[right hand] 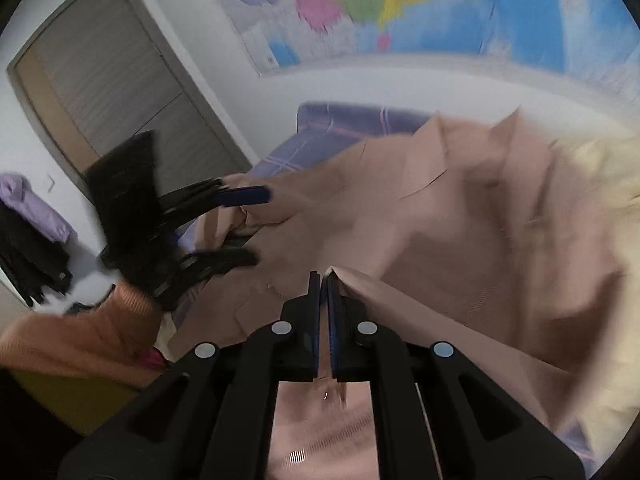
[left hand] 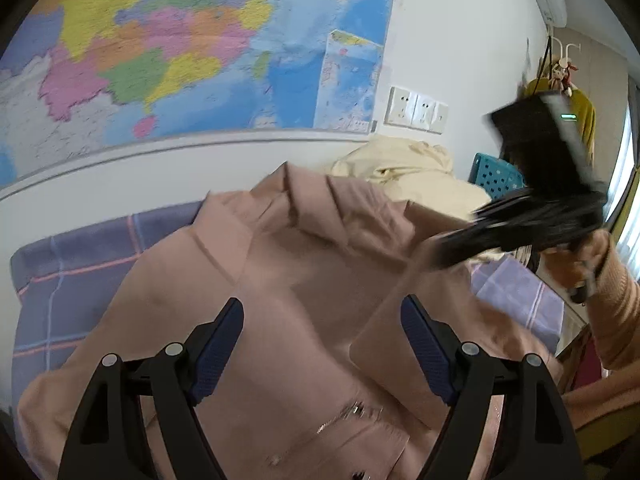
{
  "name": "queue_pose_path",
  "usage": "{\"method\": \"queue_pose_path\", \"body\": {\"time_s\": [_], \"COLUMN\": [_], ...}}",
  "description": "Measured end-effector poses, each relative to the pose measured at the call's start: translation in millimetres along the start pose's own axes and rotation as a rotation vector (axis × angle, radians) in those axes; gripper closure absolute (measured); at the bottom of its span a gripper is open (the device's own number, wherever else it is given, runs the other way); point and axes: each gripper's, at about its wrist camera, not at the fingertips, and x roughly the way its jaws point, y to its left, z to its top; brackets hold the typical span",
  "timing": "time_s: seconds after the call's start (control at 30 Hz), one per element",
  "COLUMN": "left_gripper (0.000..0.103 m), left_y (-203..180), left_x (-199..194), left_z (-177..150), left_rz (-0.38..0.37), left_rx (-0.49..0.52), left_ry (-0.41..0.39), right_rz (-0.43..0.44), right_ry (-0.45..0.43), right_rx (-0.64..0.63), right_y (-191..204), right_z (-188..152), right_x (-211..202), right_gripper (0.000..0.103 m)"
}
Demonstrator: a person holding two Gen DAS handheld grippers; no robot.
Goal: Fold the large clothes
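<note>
A large pink coat (left hand: 304,264) lies spread on a purple plaid bed cover (left hand: 68,280). My left gripper (left hand: 322,324) hovers over the coat's middle with its jaws wide open and nothing pinched. In the right wrist view the left gripper (right hand: 240,226) appears blurred at the left, over the coat (right hand: 460,216). My right gripper (right hand: 324,284) is shut on a fold of the coat's edge. In the left wrist view the right gripper (left hand: 452,248) is blurred at the right and holds that flap up off the bed.
A cream garment (left hand: 400,168) is heaped behind the coat, with a blue perforated basket (left hand: 496,176) beside it. A wall map (left hand: 180,48) and sockets (left hand: 416,110) are behind the bed. A door (right hand: 112,88) stands at left. Orange sleeves (left hand: 616,304) reach in.
</note>
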Motion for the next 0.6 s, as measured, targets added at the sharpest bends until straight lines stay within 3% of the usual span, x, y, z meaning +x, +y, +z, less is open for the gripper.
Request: {"method": "queue_pose_path", "body": {"time_s": [0.17, 0.23, 0.27, 0.37, 0.43, 0.5, 0.6], "left_gripper": [0.022, 0.014, 0.014, 0.014, 0.014, 0.014, 0.015], "left_y": [0, -6, -11, -16, -11, -6, -4], "left_x": [10, 18, 25, 48, 62, 68, 71], "left_z": [-19, -25, -29, -39, -44, -46, -47], "left_rz": [-0.052, -0.082, -0.063, -0.015, -0.005, -0.026, -0.074], "left_rx": [-0.012, 0.001, 0.021, 0.057, 0.039, 0.009, -0.013], "left_ry": [0.052, 0.074, 0.090, 0.176, 0.237, 0.275, 0.290], "right_rz": [0.012, 0.024, 0.013, -0.018, -0.051, -0.133, -0.289], "right_ry": [0.047, 0.074, 0.086, 0.036, -0.035, -0.127, -0.201], "right_rx": [0.073, 0.094, 0.093, 0.070, 0.052, 0.025, 0.090], "right_y": [-12, -15, -15, -14, -19, -24, -56], "right_z": [11, 11, 11, 9, 0, -12, -31], "right_x": [66, 84, 87, 63, 27, -15, -56], "right_gripper": [0.094, 0.078, 0.070, 0.066, 0.057, 0.041, 0.037]}}
